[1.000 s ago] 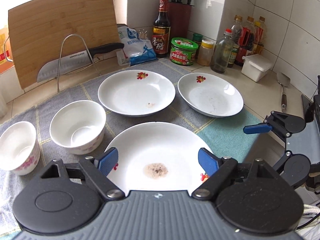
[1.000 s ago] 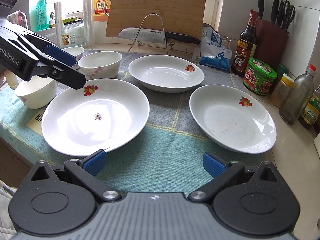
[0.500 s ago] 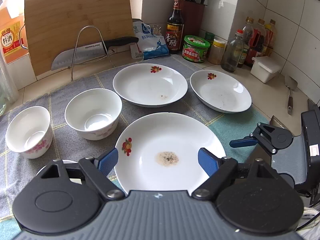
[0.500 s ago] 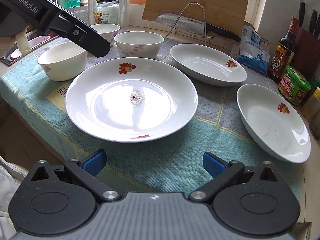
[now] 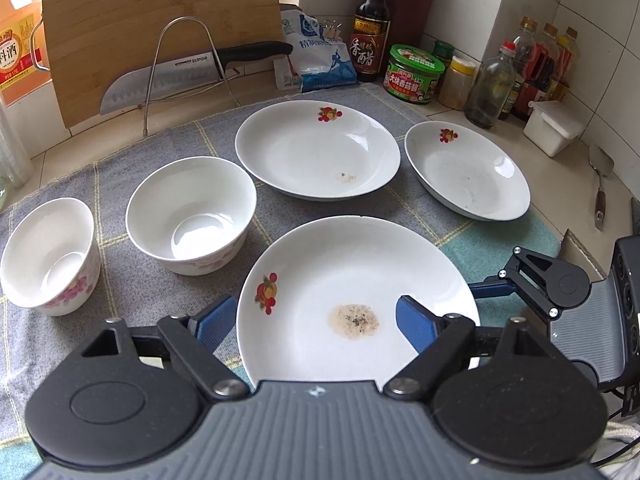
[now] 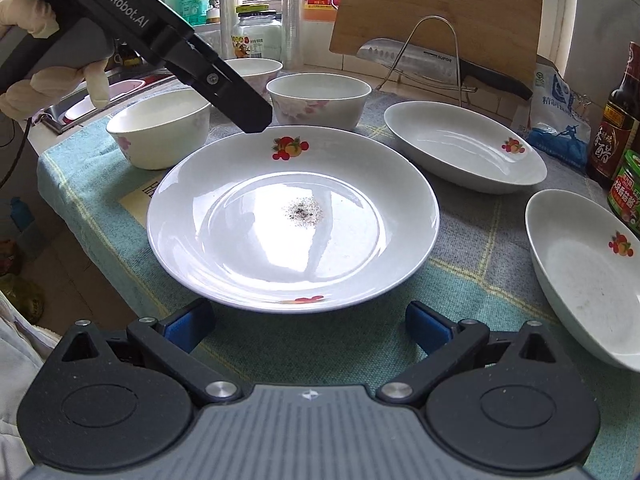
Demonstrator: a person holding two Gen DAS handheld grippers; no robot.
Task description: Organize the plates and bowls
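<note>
A large white plate (image 5: 352, 264) with a brown crumb stain lies on the checked cloth, nearest both grippers. My left gripper (image 5: 316, 320) hangs open over its rim, one finger left of the plate and one above it. In the right wrist view the same plate (image 6: 292, 216) lies just ahead of my open right gripper (image 6: 308, 328), whose fingers stand short of the near rim. The left gripper (image 6: 252, 118) reaches in over the far rim. Two deep plates (image 5: 316, 148) (image 5: 466, 170) lie behind. Bowls (image 5: 192, 216) (image 5: 48, 256) stand to the left.
A cutting board (image 5: 160, 28) and a knife on a wire rack (image 5: 192, 76) stand at the back. Bottles, a green jar (image 5: 414, 74), a salt bag and a white box (image 5: 554, 128) line the wall. A third bowl (image 6: 254, 70) sits behind. The counter edge drops off at the left (image 6: 60, 184).
Both cameras have closed in on the large stained plate. The right gripper swung left and sank toward its near rim; the left gripper drew in over its far side. Both jaws kept their width.
</note>
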